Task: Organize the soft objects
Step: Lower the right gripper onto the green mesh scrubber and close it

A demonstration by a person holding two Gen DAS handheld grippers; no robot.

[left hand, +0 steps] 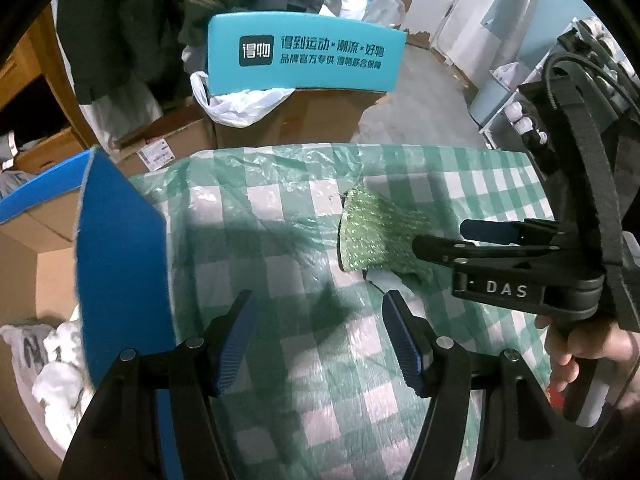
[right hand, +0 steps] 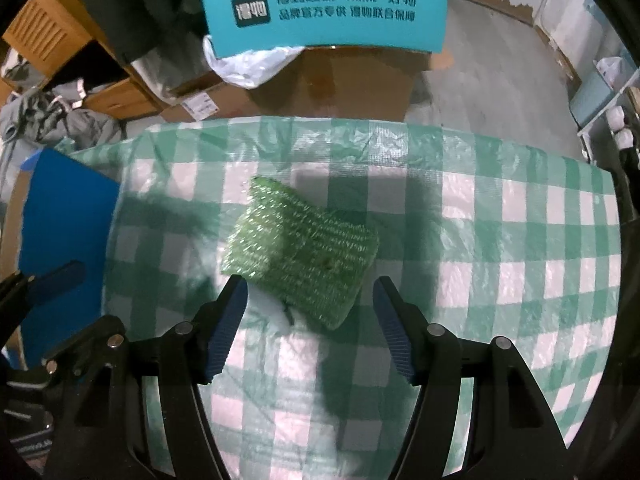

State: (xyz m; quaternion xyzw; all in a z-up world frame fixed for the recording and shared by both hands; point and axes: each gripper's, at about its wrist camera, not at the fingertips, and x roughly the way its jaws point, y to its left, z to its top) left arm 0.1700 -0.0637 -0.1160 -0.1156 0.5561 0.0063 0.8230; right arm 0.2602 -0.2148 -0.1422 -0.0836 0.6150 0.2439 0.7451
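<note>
Now, over on the left side, a blue flap (left hand: 120, 264) of a cardboard box (left hand: 36, 276) stands up beside the counter (left hand: 280, 240). White cloth things (left hand: 52, 356) lie down inside that box. I think this may be where soft things go, but I cannot be sure.

Next comes the left gripper (left hand: 320, 340). Its jaws stand wide and hold nothing. Only the green and white check cover shows between them.

A bit more to the right lies the green scrubby pad (right hand: 300, 248). It is sparkly and soft, and it looks folded or bunched up a little. It rests on the counter, near the middle, and nothing holds it.

The right gripper (right hand: 310, 328) hangs over the pad and points down at it. Its jaws are wide too, with one on each side of the pad's near edge. The pads do not press on it, so it is not picked up yet. From the left camera, a hand (left hand: 572, 344) holds that gripper's handle.

So the step looks like reaching for the pad. Next, I think the right gripper needs to go lower and squeeze gently. The pad is squashy, so it could slip or bend.

On the right gripper I can read "DAS". Behind the counter, a teal sign (left hand: 304, 54) on a brown box has Chinese writing in dark letters. It is too blurry for me to read well.
</note>
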